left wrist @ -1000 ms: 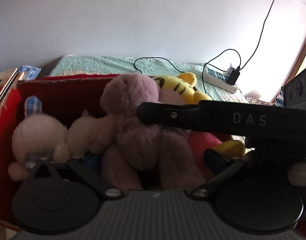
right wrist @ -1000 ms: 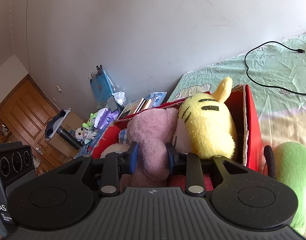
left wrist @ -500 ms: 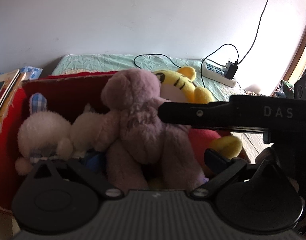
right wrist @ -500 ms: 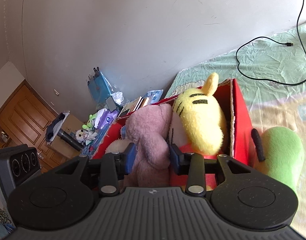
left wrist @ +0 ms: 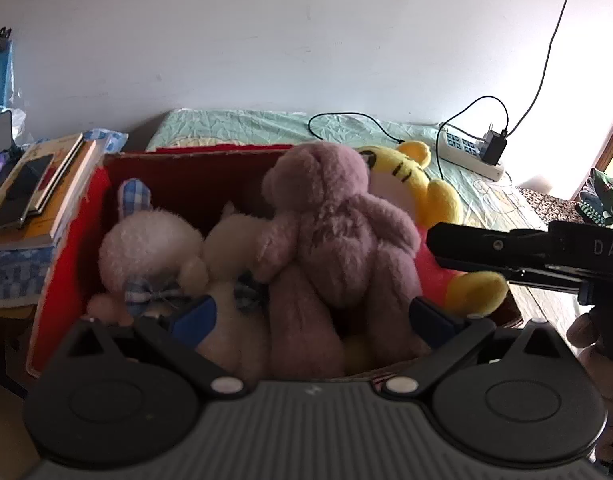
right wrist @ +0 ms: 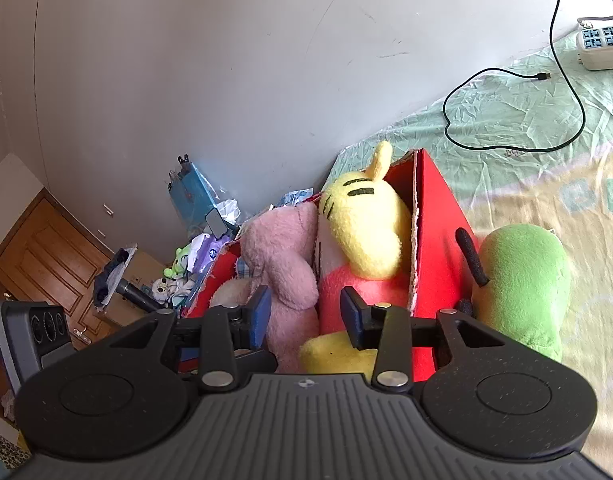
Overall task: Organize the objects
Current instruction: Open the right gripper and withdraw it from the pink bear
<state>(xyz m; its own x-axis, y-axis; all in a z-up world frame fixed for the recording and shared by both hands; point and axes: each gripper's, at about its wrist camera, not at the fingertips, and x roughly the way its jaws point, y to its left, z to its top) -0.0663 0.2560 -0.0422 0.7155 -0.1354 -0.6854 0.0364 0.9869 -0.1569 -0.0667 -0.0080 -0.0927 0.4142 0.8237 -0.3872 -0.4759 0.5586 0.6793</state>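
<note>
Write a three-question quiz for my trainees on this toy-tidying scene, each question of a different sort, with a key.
1. True or false: the green plush toy lies inside the red box.
2. Which toy sits right beside the pink bear? A) yellow tiger B) green plush toy C) neither
3. Fill in: the right gripper is ____ and grips no toy.

Key: 1 false; 2 A; 3 open.

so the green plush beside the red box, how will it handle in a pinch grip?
Green plush: looks soft and overstuffed, so it probably squashes under the pads and is light. Fuzzy pile should resist slipping. Rounded body may roll on the bedsheet if nudged.
</note>
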